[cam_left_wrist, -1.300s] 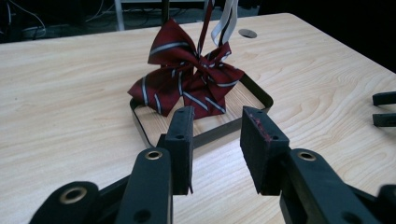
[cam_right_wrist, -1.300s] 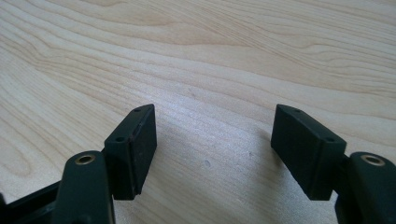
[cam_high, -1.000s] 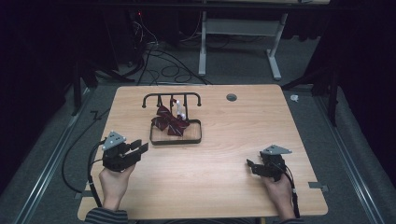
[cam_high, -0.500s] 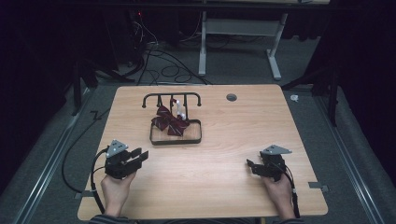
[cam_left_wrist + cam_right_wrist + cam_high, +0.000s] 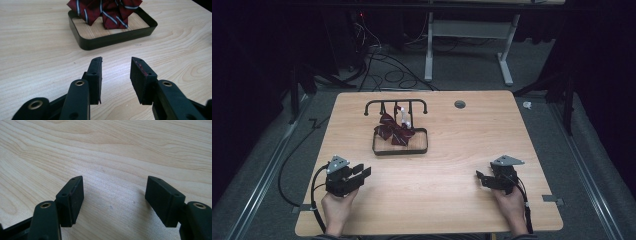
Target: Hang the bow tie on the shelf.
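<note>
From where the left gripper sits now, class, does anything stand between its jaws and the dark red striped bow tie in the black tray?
Only the black tray's near wall. Bare wooden table lies between the open left gripper and the tray, and the dark red striped bow tie rises above that low wall.

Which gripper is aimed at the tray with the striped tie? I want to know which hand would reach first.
The left gripper: its jaws frame the black tray holding the dark red striped tie. The right gripper faces bare tabletop.
</note>
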